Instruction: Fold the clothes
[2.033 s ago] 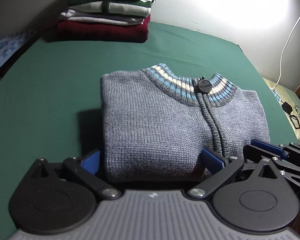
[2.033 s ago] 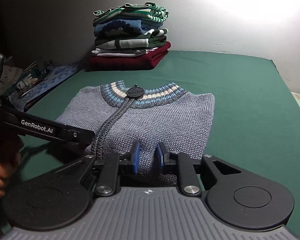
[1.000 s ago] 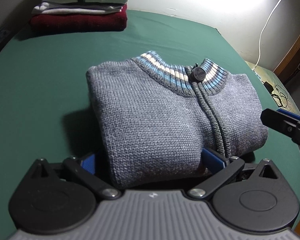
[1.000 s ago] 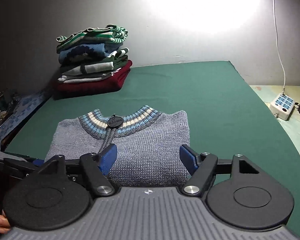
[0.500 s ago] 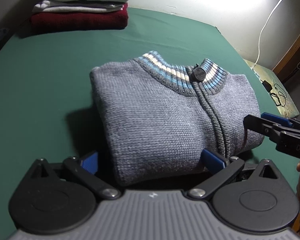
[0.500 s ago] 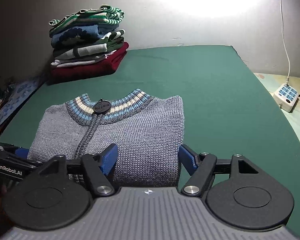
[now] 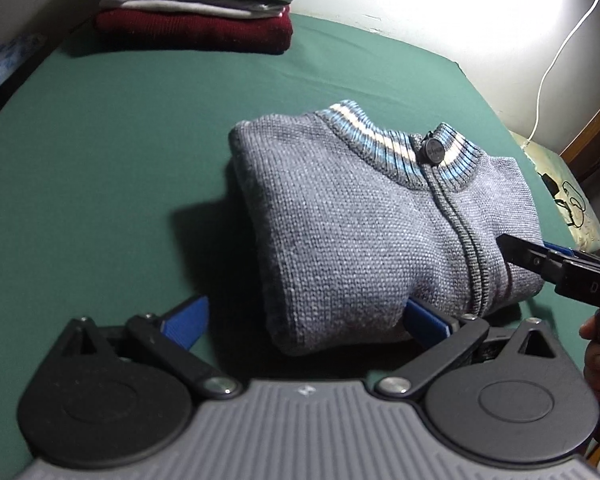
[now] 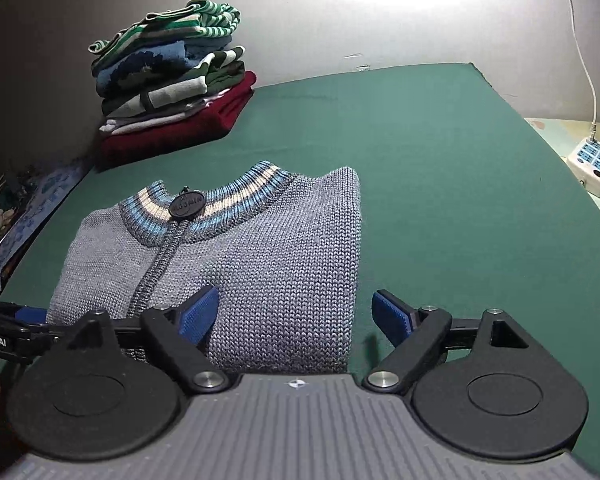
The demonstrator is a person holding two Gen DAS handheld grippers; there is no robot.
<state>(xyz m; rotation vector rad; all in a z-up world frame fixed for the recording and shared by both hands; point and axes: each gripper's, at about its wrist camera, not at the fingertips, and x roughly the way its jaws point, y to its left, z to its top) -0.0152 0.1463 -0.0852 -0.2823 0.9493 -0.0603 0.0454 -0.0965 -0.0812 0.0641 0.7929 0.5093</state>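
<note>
Sweater (image 7: 364, 240), grey knit with a striped collar and zip, lies folded into a compact rectangle on the green bed cover (image 8: 440, 152), well short of the stack of folded clothes (image 8: 168, 80) by the wall. Both grippers sit at its near edge with fingers spread wide and gripping nothing: the left gripper (image 7: 304, 318) spans its left corner, the right gripper (image 8: 296, 314) its right corner. Thick, soft and floppy, the bundle looks likely to sag and unfold unless taken through all layers at both near corners.
</note>
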